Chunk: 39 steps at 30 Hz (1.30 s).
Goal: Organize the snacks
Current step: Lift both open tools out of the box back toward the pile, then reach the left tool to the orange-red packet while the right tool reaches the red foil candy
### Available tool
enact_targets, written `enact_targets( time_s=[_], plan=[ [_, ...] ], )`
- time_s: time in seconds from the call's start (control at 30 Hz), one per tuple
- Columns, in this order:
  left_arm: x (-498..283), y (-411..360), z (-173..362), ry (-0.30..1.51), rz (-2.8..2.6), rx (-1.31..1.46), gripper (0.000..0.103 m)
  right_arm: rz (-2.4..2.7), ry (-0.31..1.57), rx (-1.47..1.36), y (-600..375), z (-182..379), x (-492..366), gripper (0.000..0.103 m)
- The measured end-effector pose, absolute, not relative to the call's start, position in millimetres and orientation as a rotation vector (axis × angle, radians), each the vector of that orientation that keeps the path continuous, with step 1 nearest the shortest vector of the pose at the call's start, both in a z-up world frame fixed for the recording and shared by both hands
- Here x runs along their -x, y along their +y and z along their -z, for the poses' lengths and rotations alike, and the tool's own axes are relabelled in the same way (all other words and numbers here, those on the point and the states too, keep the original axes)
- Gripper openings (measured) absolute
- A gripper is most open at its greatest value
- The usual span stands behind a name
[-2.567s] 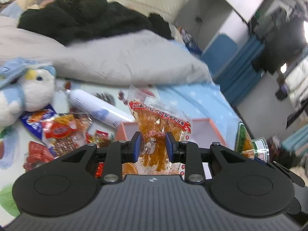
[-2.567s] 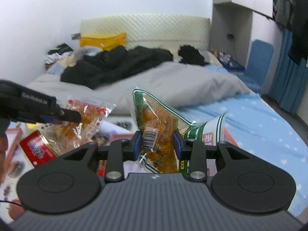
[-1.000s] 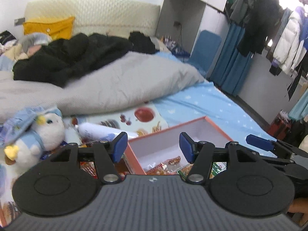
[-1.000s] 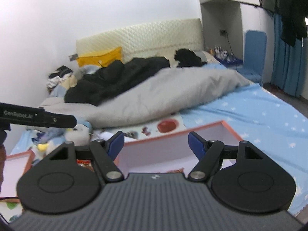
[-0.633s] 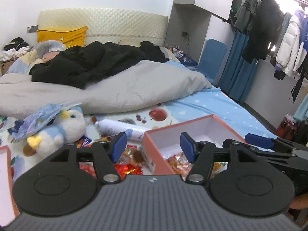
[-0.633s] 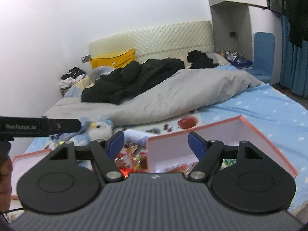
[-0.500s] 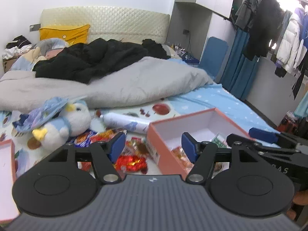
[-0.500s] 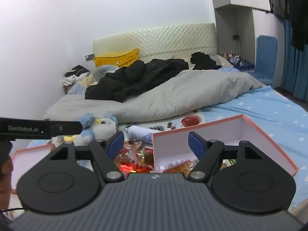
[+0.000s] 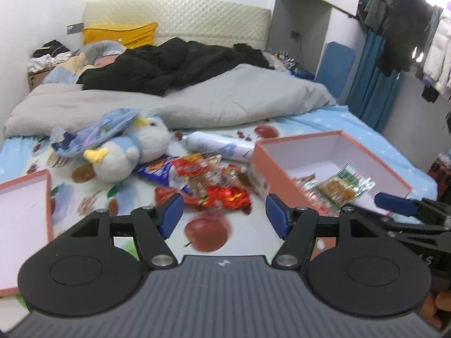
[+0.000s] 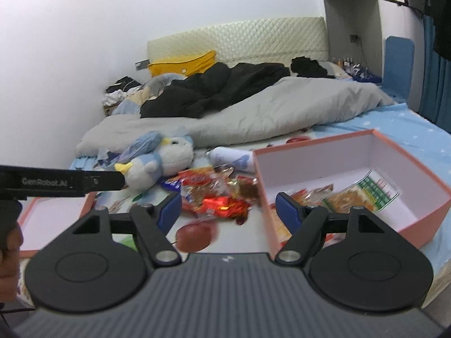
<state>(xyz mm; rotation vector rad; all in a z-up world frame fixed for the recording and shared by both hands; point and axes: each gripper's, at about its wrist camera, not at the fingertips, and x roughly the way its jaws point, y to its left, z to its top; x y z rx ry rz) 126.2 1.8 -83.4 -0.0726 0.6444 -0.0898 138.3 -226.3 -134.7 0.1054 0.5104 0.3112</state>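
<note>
bare sheet (image 9: 208, 233) before the snack pile (image 9: 214, 186), pink box (image 9: 332, 166) alongside

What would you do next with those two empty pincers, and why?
Probably lower the left gripper onto the red snack packet just ahead of it. Both it and the right gripper are open and empty, a pile of packets lies beside the pink box, and only a few are inside.

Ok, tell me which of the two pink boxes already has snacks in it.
The deep pink box on the right, with a green-edged packet inside. The shallow pink one at the left edge shows only a bare white interior.
</note>
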Motion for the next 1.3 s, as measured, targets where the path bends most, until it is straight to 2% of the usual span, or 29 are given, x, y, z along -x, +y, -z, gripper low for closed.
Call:
enact_targets(
  time_s=[0.6,1.03,1.3],
  plan=[
    [-95,50,134,0.709,0.042,0.148,0.070,-0.332,0.533,-0.144,-193,171,-105,0.075],
    [-123,83,167,0.743,-0.034,0.186,0.074,-0.354,0.579,-0.096,-163,195,-139,0.075],
    [-160,107,211,0.787,-0.064,0.238,0.074,-0.381,0.611,-0.093,-145,222,-180,0.075]
  ],
)
